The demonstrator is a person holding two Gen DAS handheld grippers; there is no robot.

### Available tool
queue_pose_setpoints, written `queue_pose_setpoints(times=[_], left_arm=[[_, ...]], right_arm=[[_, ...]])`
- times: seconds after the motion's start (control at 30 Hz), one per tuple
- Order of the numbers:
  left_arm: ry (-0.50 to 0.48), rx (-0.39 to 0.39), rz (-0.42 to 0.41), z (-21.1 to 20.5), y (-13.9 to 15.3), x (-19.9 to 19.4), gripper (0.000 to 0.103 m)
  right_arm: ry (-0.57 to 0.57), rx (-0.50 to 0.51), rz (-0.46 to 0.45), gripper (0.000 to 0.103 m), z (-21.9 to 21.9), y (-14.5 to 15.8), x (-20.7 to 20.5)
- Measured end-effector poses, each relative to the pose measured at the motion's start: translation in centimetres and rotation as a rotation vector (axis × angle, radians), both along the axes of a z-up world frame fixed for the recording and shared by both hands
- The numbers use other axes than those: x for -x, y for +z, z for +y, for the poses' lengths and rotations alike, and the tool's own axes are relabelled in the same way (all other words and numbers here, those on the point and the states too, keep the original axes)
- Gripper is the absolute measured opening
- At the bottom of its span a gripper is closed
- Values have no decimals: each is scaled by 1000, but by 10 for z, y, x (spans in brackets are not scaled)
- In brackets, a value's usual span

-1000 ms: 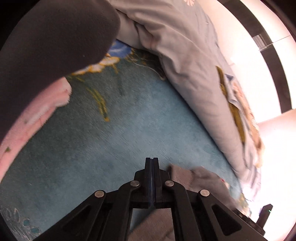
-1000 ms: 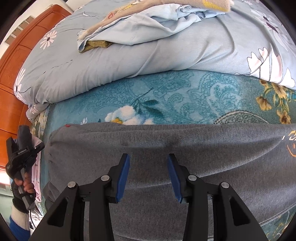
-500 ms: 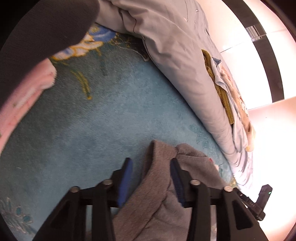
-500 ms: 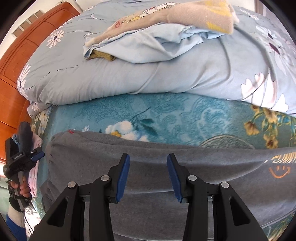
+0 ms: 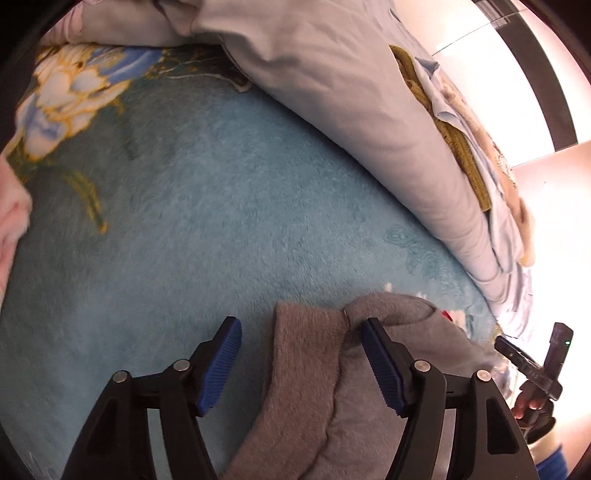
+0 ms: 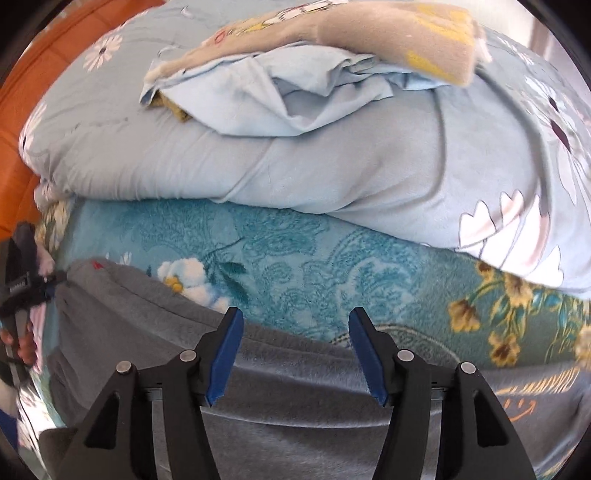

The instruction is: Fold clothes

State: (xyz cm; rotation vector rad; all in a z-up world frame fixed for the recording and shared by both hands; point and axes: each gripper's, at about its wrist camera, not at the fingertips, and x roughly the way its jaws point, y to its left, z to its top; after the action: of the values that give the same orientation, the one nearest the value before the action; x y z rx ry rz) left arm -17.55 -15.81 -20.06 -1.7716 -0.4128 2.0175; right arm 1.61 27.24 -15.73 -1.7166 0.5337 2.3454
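A grey sweatshirt [image 6: 258,398] with an orange smiley print [image 6: 524,400] lies folded on a teal floral blanket [image 6: 295,258]. In the left wrist view its ribbed grey hem [image 5: 306,373] lies between my left gripper's [image 5: 301,341] open fingers, not held. My right gripper [image 6: 295,334] is open and empty, just above the sweatshirt's far edge. The left gripper shows at the left edge of the right wrist view [image 6: 18,288].
A thick light blue floral duvet [image 6: 332,166] is piled at the back, with a pale blue garment [image 6: 280,92] and a beige blanket [image 6: 369,33] on top. Pink cloth [image 5: 11,221] lies at the left. An orange wooden headboard [image 6: 22,110] stands behind.
My left gripper was shut on the grey hem, then opened and let it drop onto the blanket. My right gripper stayed open and drew back toward the sweatshirt's far edge.
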Motion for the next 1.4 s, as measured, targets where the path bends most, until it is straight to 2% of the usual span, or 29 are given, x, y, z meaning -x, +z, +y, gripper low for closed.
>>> queue_pose_setpoints(times=[0.2,0.27,0.3,0.37,0.47,0.63,0.87,0.9,1.0,1.17,1.33,1.4], left_arm=[[-36,19,24,10,1,2,71],[-33,-1,38,10,3,1,69],[-35,-11,49,11,5,1,67],[-45,-5,63,13,8,1,55],[-67,21,78,14,12,1,47],[-76,43,101,19,17,-2,45],[-32,0,81,5,17,-4,45],[-26,-3,75,6,16,-4,45],[-24,-5,78,7,16,-7,45],[-38,-14,72,9,15,-7,45],[-12,-34,58,5,11,-8,45],[-12,-36,56,5,10,-8,45]], right_arm=[[148,1,-44,61,-17,-9,20],[214,-10,-71,61,-27,-13,25],[246,-19,-85,61,-31,-16,27],[292,-31,-101,61,-38,-19,29],[326,-35,-102,61,-44,-18,30],[383,-42,-102,61,-53,-17,30],[471,-94,-74,58,-67,-5,29],[485,-103,-86,54,-70,-6,30],[487,-119,-101,35,-71,-9,33],[489,-146,-125,33,-73,-14,38],[475,-163,-111,33,-67,-4,47],[478,-171,-137,33,-66,-10,50]])
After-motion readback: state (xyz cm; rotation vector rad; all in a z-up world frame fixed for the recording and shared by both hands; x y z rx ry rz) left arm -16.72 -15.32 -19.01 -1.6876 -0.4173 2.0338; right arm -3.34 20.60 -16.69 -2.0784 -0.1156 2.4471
